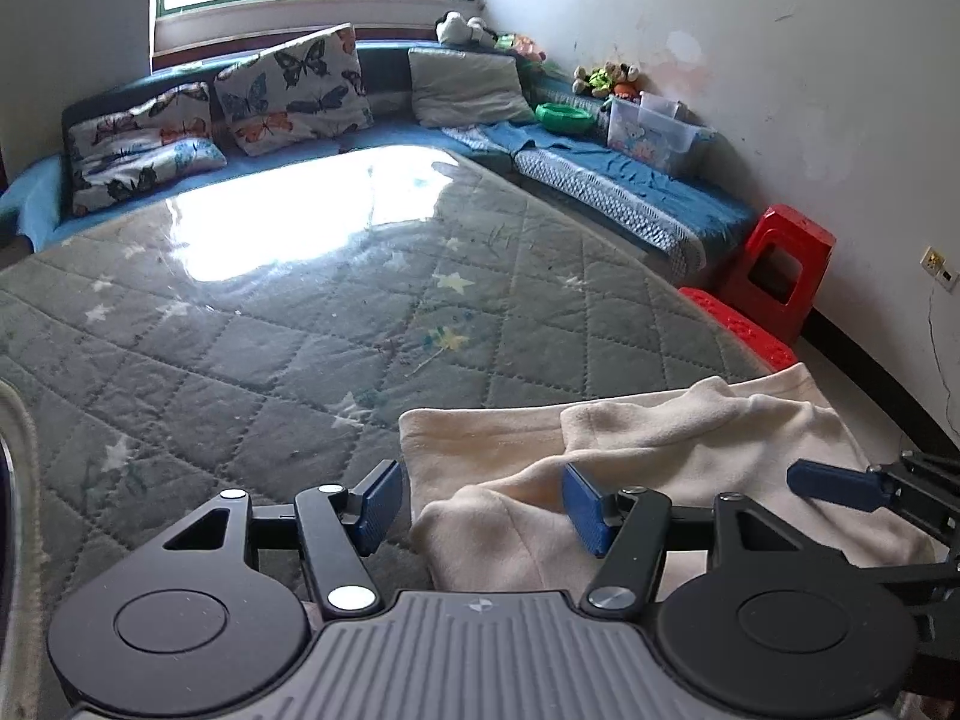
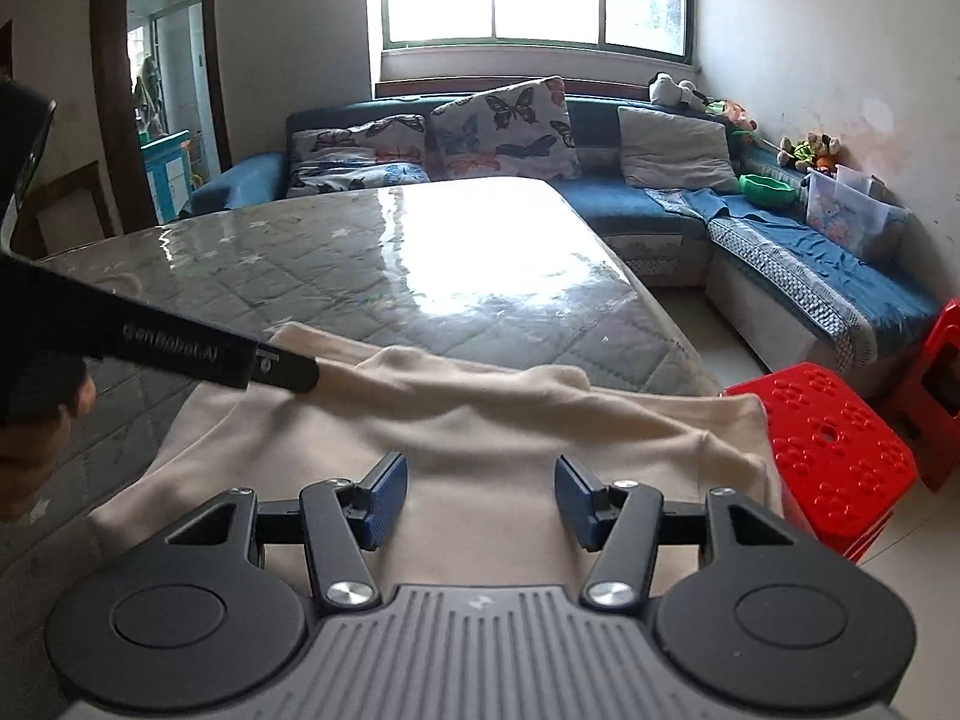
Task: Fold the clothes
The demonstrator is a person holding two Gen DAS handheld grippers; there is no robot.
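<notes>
Soft matt cream cloth garment [image 2: 456, 420] on a glossy clear-covered quilted table [image 1: 300, 300]; red plastic stool [image 2: 828, 438].

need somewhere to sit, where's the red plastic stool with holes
In the right wrist view, the red perforated plastic stool stands on the floor at right, beside the cream garment.

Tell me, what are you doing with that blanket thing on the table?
A person is folding a cream garment lying at the near edge of the quilted table cover. They hold a gripper in each hand. The left gripper hangs open over a rumpled fold, and the right gripper sits open above the flat part. Neither pinches the cloth right now.
</notes>
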